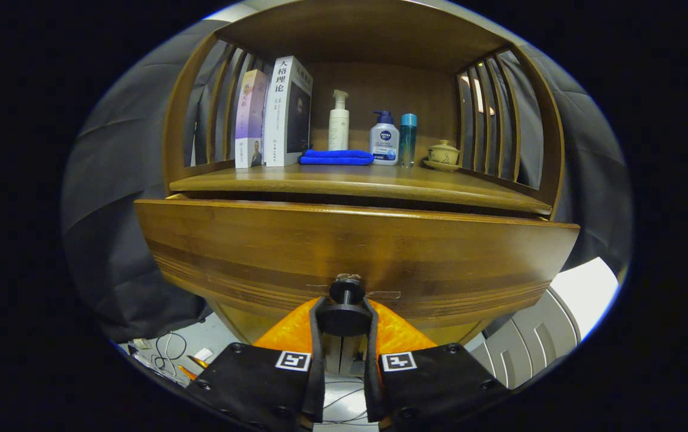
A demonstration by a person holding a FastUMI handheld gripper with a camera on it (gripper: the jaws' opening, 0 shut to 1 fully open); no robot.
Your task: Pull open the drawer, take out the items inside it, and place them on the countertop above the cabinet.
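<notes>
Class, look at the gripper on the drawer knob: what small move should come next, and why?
Probably keep pulling straight back. The gripper has both fingers closed on the drawer knob, and the drawer front stands only a narrow gap forward of the countertop, so the inside is not yet reachable.

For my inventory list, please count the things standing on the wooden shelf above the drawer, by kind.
Upright books: 2
Bottles (white pump, white-and-blue pump, teal): 3
Folded blue cloth: 1
Lidded ceramic cup: 1
Total: 7
</notes>
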